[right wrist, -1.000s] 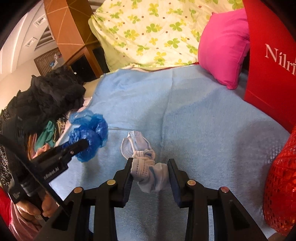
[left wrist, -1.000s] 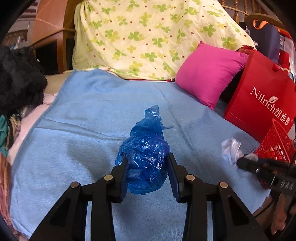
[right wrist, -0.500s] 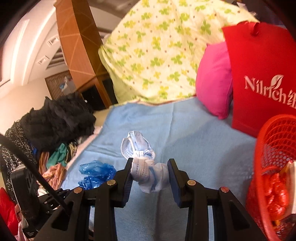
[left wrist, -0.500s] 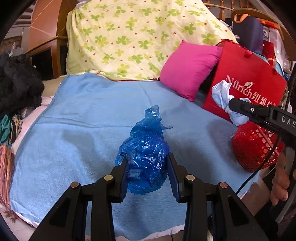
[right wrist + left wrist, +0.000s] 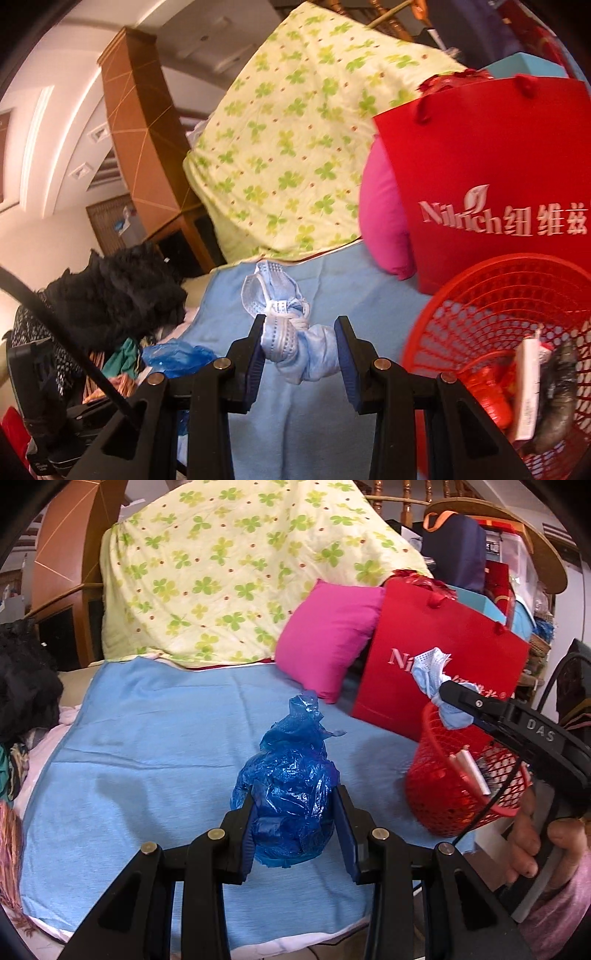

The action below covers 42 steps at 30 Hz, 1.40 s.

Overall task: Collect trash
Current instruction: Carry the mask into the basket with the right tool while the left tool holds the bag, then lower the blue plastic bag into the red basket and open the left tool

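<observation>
- Right gripper [image 5: 299, 352]: closed on a crumpled light-blue face mask [image 5: 295, 343], pads pressing from both sides, mask loops sticking out forward past the fingertips.
- Seen from the left wrist view: same mask [image 5: 437, 686] held right above the near rim of the red mesh basket [image 5: 439, 805], touching or nearly touching the rim; cannot tell which.
- Basket [image 5: 498, 295] lying to the right of and below the right gripper in its own view, mouth open toward it, already holding a white carton and some red wrappers.
- Left gripper [image 5: 293, 821]: closed on a crumpled blue plastic bag [image 5: 290, 786], bag standing upright between the pads, loose tip pointing forward and up.
- Blue bag well apart from the basket, above the light-blue blanket [image 5: 147, 757]; basket to the right of it, at the blanket's edge.
- Judgement: right hand clearly nearer to the basket, so mask probably first to be dropped; needs a little more travel to the right, over the opening, before release.
- Left hand then to cross to the right with the bag.
</observation>
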Tool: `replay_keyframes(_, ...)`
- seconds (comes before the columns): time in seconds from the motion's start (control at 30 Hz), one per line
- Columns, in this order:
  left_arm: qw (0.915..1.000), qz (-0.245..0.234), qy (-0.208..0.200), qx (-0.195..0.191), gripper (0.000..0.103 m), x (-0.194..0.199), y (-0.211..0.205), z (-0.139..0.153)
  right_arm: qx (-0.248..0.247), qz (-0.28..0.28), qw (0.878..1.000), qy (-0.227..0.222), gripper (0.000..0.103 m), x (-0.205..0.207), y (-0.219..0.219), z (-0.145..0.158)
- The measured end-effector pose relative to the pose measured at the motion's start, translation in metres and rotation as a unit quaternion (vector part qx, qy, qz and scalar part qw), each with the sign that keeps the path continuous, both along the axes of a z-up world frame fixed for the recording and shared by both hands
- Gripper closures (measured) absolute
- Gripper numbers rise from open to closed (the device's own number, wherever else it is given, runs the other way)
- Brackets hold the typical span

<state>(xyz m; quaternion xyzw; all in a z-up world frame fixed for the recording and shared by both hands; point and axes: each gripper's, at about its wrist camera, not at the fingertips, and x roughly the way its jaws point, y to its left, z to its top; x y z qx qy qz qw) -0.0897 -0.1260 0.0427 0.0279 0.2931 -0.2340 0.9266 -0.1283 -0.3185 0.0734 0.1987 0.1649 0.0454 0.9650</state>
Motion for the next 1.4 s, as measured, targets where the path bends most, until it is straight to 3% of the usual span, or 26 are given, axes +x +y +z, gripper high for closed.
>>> replay_keyframes(0.5, 0.9963, -0.081, -0.028, 0.003, 0.063, -0.015, -0.076, 0.034, 0.062, -0.088, 0.993, -0.047, 0.064, -0.042, -0.09, 0.011)
replay_keyframes(0.8, 0.9883, -0.15, -0.027, 0.0, 0.062, -0.017, -0.128, 0.047, 0.152, -0.161, 0.974, -0.047, 0.064, -0.071, -0.162, -0.008)
replay_keyframes(1.13, 0.9805, -0.196, 0.011, -0.013, 0.061, -0.002, -0.187, 0.04, 0.172, -0.192, 0.966, -0.038, 0.062, -0.083, -0.185, -0.016)
replay_keyframes(1.23, 0.9802, -0.198, 0.011, -0.009, 0.057, 0.002, -0.2, 0.035, 0.181, -0.191, 0.964, -0.026, 0.062, -0.08, -0.188, -0.02)
replay_keyframes(1.27, 0.98, -0.199, 0.013, -0.008, 0.051, 0.004, -0.203, 0.034, 0.181, -0.19, 0.965, -0.021, 0.062, -0.077, -0.187, -0.019)
replay_keyframes(1.3, 0.98, -0.198, 0.014, -0.009, 0.041, 0.005, -0.204, 0.033, 0.181, -0.189, 0.965, -0.018, 0.054, -0.076, -0.187, -0.02)
replay_keyframes(1.33, 0.9802, -0.197, 0.013, -0.011, 0.039, 0.006, -0.203, 0.033, 0.182, -0.191, 0.965, -0.013, 0.04, -0.074, -0.186, -0.02)
replay_keyframes(1.4, 0.9804, -0.196, 0.004, -0.016, 0.038, 0.006, -0.196, 0.034, 0.173, -0.193, 0.966, -0.017, 0.037, -0.074, -0.182, -0.019)
